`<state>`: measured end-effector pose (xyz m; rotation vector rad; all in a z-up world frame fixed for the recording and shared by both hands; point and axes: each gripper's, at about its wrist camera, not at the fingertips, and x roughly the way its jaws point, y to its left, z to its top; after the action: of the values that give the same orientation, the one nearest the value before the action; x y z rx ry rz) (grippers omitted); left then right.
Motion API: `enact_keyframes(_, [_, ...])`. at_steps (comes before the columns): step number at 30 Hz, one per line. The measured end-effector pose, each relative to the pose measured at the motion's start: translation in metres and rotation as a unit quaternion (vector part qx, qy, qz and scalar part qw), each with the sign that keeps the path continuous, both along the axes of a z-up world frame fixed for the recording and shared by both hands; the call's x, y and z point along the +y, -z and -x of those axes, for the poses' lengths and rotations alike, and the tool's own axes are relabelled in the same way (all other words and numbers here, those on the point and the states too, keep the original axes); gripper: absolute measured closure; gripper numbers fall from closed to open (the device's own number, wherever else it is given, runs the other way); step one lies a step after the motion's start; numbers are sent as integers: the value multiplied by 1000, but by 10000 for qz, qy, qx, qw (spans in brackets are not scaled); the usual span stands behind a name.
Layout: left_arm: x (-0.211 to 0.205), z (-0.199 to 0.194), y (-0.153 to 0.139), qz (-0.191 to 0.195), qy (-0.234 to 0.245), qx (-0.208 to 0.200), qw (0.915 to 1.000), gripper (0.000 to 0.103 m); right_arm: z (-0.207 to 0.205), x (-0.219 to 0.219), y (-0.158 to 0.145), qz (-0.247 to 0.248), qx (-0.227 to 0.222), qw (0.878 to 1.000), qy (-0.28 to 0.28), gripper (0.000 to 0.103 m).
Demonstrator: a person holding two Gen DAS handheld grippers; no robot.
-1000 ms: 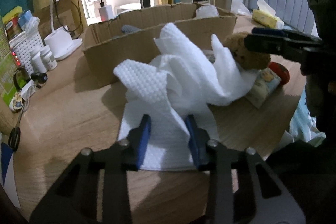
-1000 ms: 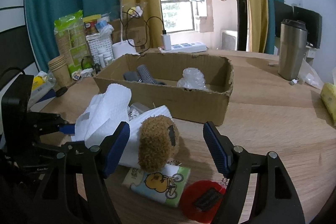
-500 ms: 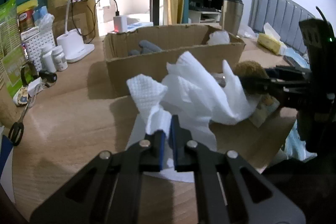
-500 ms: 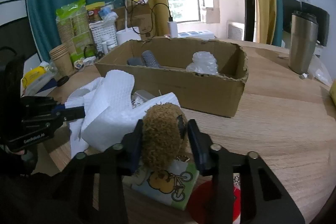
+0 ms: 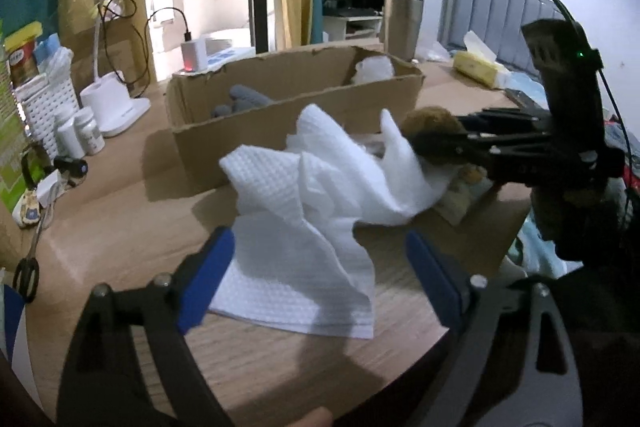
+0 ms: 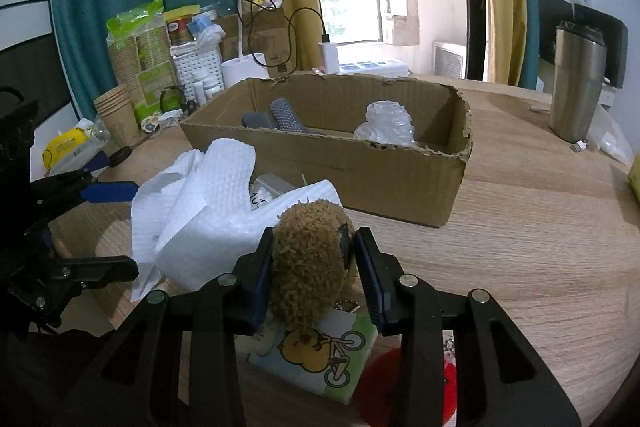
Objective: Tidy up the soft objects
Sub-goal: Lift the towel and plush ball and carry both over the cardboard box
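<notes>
Brown plush toy [image 6: 312,263] is sitting squeezed between the pads of the right gripper [image 6: 314,275], its fur bulging above the jaws; it is resting low over a small cartoon-printed pack [image 6: 320,359] on the wooden surface [image 6: 520,247], just in front of the cardboard box [image 6: 400,167]. Judgement: the step in hand is the pick of the plush, grip made, lift not yet done.

White paper towel [image 5: 320,195] is lying crumpled and partly spread on the surface beside the plush, touching it on one side. Left gripper [image 5: 320,279] is opening, its jaws standing wide either side of the towel's near edge; the pads are not pressing on it, so the towel is lying free.

The box is already holding grey fabric items [image 6: 280,115] and a bubble-wrap bundle [image 6: 386,125], with bare floor between them.

Next move, as judged: raising the plush clear of the box's near wall, carrying it over the rim and letting go above that gap. The towel's touching fold may be dragged along.
</notes>
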<state>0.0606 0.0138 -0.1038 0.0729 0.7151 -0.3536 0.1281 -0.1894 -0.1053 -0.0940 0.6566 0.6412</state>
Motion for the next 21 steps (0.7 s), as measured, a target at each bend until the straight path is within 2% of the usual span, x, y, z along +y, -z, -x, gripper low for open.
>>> enact_keyframes(5, [-1,-10,7,-210,-133,146,9996,14,1,0,-1,-3,-17,10000,-9,61])
enact_keyframes(10, [-11,-27,21,-772,-258,300,9962,14,-1,-2,-2,-32,-23,10000,23,61])
enact_keyframes(14, [-12,-39,24,-797,-288,402,9956,14,-2,0,0,9,-2,10000,-11,61])
enact_keyframes(16, [-7,-46,29,-647,-292,619,9956,15,-2,0,1,28,18,10000,-19,61])
enact_keyframes(18, [-3,-47,29,-557,-315,677,9957,23,-3,-1,2,24,19,10000,-20,61])
enact_keyframes(20, [-1,-46,29,-481,-299,677,9961,44,-2,0,2,23,12,10000,-15,61])
enact_keyframes(21, [-1,-45,29,-467,-248,687,9962,50,-2,0,2,22,9,10000,-14,61])
